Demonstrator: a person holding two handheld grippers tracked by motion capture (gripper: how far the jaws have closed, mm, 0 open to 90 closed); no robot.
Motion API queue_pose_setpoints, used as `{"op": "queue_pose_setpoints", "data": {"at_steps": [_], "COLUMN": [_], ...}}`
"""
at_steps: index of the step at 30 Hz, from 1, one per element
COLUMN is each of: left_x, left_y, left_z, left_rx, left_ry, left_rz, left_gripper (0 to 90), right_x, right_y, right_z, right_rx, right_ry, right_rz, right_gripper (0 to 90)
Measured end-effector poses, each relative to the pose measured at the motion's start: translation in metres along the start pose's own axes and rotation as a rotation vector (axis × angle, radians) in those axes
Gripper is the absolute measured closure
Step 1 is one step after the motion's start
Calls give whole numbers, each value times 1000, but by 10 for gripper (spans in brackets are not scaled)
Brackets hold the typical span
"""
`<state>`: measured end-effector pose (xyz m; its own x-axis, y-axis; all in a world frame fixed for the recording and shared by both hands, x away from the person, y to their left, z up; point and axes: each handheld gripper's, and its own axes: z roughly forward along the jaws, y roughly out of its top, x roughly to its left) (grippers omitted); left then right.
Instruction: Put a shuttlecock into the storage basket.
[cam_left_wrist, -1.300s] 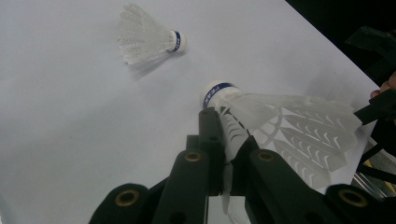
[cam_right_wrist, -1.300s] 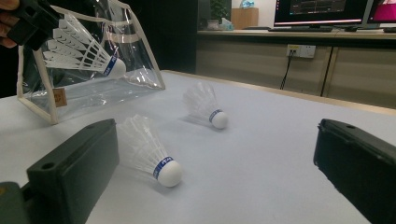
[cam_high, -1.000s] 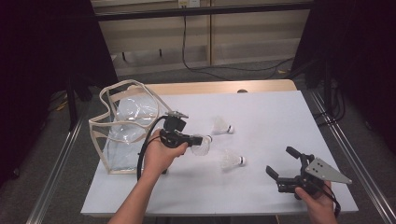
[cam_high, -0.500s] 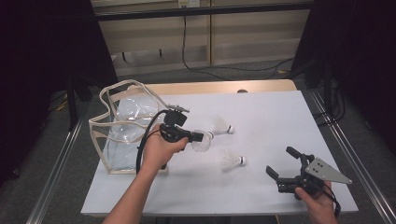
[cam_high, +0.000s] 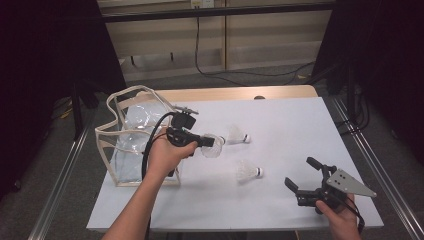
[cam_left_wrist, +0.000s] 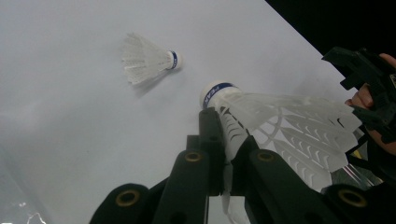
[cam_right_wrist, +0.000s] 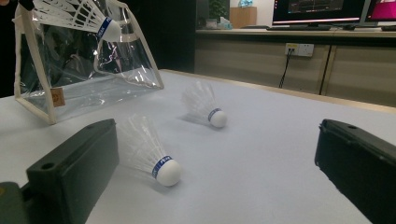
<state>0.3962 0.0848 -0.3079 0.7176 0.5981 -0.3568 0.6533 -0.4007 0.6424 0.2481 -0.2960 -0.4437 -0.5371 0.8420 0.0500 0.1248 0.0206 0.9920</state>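
My left gripper (cam_high: 206, 142) is shut on the feather skirt of a white shuttlecock (cam_high: 216, 146) and holds it just above the white table, beside the clear bag (cam_high: 119, 150). In the left gripper view the jaws pinch the skirt of that shuttlecock (cam_left_wrist: 289, 123), its cork pointing away. Two more shuttlecocks lie on the table, one further back (cam_high: 236, 135) (cam_right_wrist: 204, 105) and one nearer (cam_high: 248, 172) (cam_right_wrist: 149, 151). At the front right, my right gripper (cam_high: 299, 172) stands open with nothing between its jaws, pointing towards the nearer shuttlecock.
The clear bag with cream trim (cam_right_wrist: 88, 70) stands open-topped at the table's left edge. The white table (cam_high: 300, 125) has bare room at its back right. A wooden strip runs along its far edge, and metal rails flank both sides.
My left gripper has lifted slightly with the shuttlecock in it. The right gripper has stayed still.
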Motion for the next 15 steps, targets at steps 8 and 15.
{"op": "queue_pose_setpoints", "data": {"at_steps": [8, 15], "left_x": [3, 5], "left_y": [5, 9], "left_z": [-5, -7], "left_rx": [2, 3], "left_ry": [14, 23], "left_rz": [-1, -7], "left_gripper": [891, 891], "right_x": [0, 0], "right_y": [0, 0], "right_z": [0, 0], "right_rx": [7, 7], "right_ry": [-2, -4], "right_rz": [0, 0], "right_gripper": [0, 0]}}
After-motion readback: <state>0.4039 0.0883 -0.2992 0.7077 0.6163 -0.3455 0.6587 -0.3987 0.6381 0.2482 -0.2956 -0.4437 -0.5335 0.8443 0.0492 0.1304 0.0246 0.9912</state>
